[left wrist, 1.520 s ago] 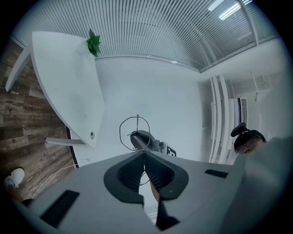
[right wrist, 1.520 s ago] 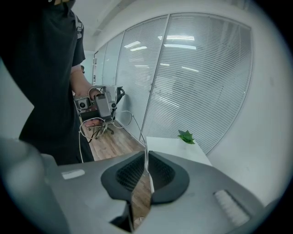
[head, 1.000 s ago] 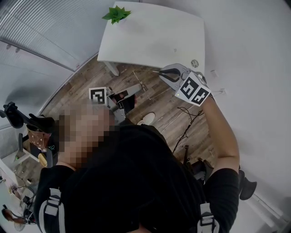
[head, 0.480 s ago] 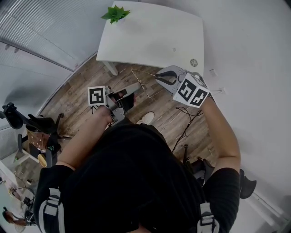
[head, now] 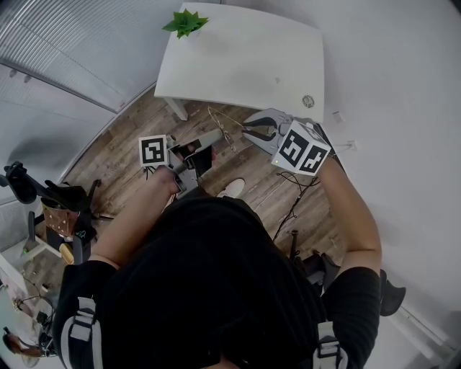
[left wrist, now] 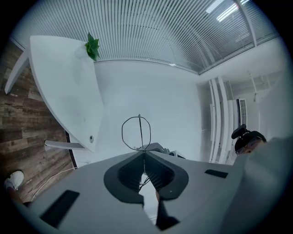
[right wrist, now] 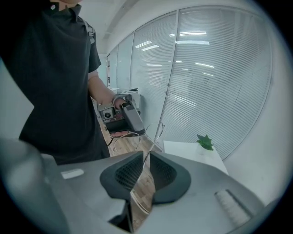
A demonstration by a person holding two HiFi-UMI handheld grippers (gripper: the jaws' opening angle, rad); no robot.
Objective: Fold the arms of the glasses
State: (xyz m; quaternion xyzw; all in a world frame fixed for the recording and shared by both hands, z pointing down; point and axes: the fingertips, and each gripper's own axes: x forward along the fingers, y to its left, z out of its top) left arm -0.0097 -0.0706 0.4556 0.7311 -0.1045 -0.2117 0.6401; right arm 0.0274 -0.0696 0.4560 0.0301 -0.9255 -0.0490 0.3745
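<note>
The glasses (head: 220, 124) are thin wire-framed and hang in the air above the wooden floor, in front of the table's near edge. My left gripper (head: 218, 135) is shut on the frame beside one lens; the lens ring (left wrist: 136, 132) stands up just past its jaws (left wrist: 143, 154). My right gripper (head: 247, 130) sits close to the right of the glasses. One thin arm of the glasses (right wrist: 158, 132) runs down into the narrow gap of its jaws (right wrist: 147, 157). These jaws have just been opening, and the arm lies loose between the pads.
A white table (head: 245, 58) stands ahead with a small green plant (head: 184, 21) on its far left corner. Cables (head: 299, 187) trail over the wooden floor near the white wall at the right. My shoe (head: 232, 188) shows below the grippers.
The right gripper has moved left and down, closer to the left gripper, swinging the glasses' arm in toward the frame. Its jaws have parted slightly. The left gripper has stayed put.
</note>
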